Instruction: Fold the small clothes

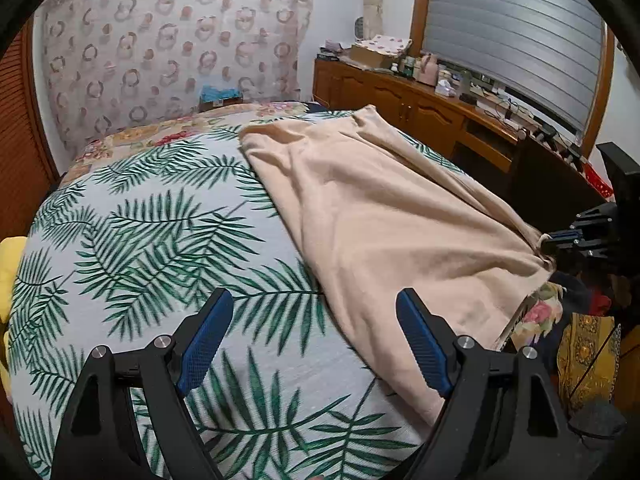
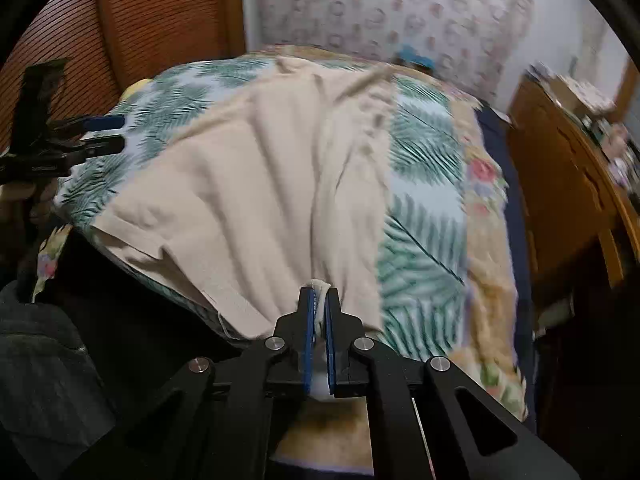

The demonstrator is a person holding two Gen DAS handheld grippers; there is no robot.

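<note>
My right gripper (image 2: 319, 294) is clenched on a bunched corner of the beige garment (image 2: 256, 184), right at the near edge of the bed (image 2: 436, 216); the cloth fans out in taut ridges from my pads toward the far side of the bed. My left gripper (image 1: 316, 308) hangs released, jaws wide, over bare leaf-print cover just beside the garment's near hem, holding nothing. The garment lies spread across the bed, its near hem draping over the bed's edge.

To do this step well, I judge I should bring the left jaws onto the free hem corner nearest them, pinch only one layer's edge, and match the height of my right grip. Then both corners can lift together, so the cloth hangs flat rather than twisted. The bunching in my right pads could leave a crooked fold, so I keep tension gentle and even along the hem.
</note>
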